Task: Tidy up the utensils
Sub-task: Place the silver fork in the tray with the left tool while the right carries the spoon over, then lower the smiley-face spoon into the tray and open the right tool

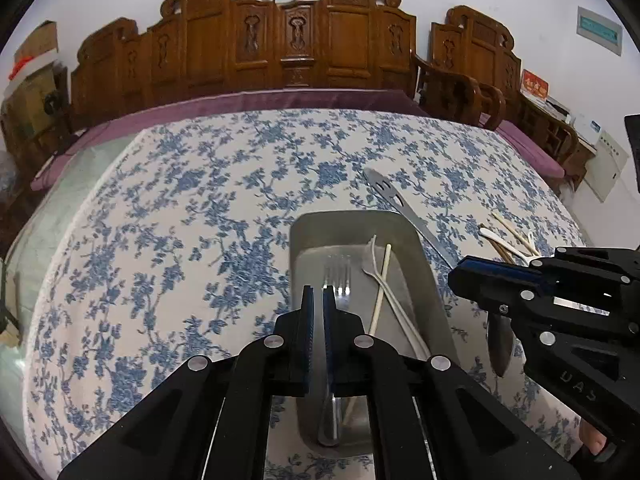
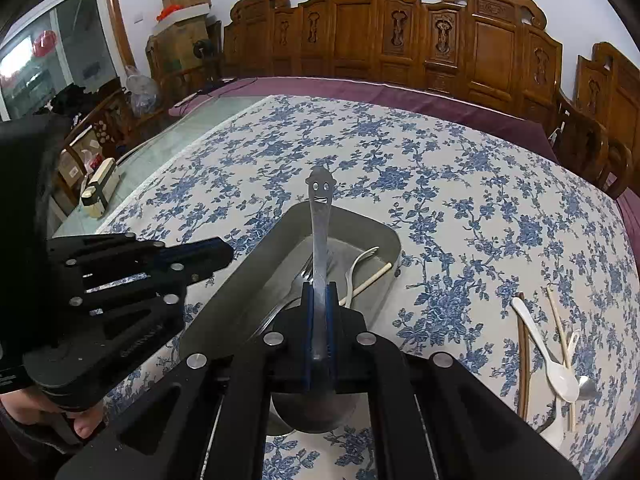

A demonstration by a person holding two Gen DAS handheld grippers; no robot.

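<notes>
Over the gray tray (image 2: 384, 236) on the flowered bench (image 2: 460, 184), the right claw (image 2: 319, 292) clenched a metal spoon (image 2: 320, 240) by its handle. Beside it, the left claw (image 1: 318, 300) was clenched on nothing above a fork (image 1: 338, 276).

Left claw (image 1: 318, 294) (shut) over tray (image 1: 420, 264).

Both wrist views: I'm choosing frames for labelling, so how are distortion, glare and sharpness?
Left wrist view: strong fisheye bend, dark vignette corners, table edge curved; fork tines glint; soft, even light. Right wrist view: same bending; bright window at the left is washed out; the spoon in the right gripper stays sharp, its smiley cutouts legible; no motion blur in either.
</notes>
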